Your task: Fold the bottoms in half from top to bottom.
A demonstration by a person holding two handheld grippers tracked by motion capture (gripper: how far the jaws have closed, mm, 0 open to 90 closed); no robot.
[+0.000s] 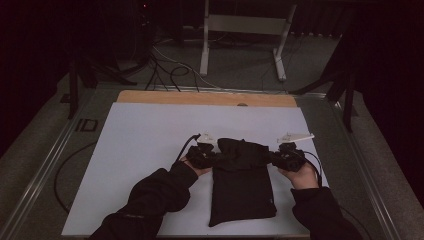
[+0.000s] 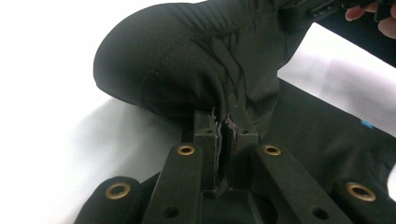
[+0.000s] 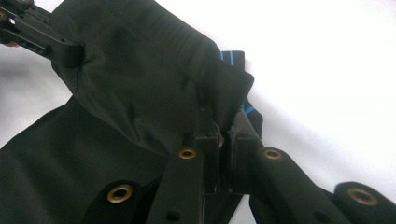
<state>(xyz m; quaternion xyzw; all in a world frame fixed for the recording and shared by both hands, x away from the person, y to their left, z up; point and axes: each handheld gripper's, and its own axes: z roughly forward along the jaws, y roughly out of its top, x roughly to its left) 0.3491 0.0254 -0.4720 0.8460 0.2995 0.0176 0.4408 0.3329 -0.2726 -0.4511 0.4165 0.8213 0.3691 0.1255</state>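
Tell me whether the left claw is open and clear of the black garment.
No: the left claw is shut, pinching a fold of the black garment.

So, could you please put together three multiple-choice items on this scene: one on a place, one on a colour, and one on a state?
1. Where does the black garment lie?
A. On the white sheet
B. On the floor
C. Over a chair

2. What colour are the small marks on the garment in the right gripper view?
A. Red
B. Blue
C. Yellow

3. How are the left gripper and right gripper?
A. Both open, clear of the cloth
B. One shut, one open
C. Both shut on the cloth

Answers: 1 A, the high view shows it flat on the sheet; 2 B, blue stripes show at its edge; 3 C, each gripper view shows jaws pinching fabric.
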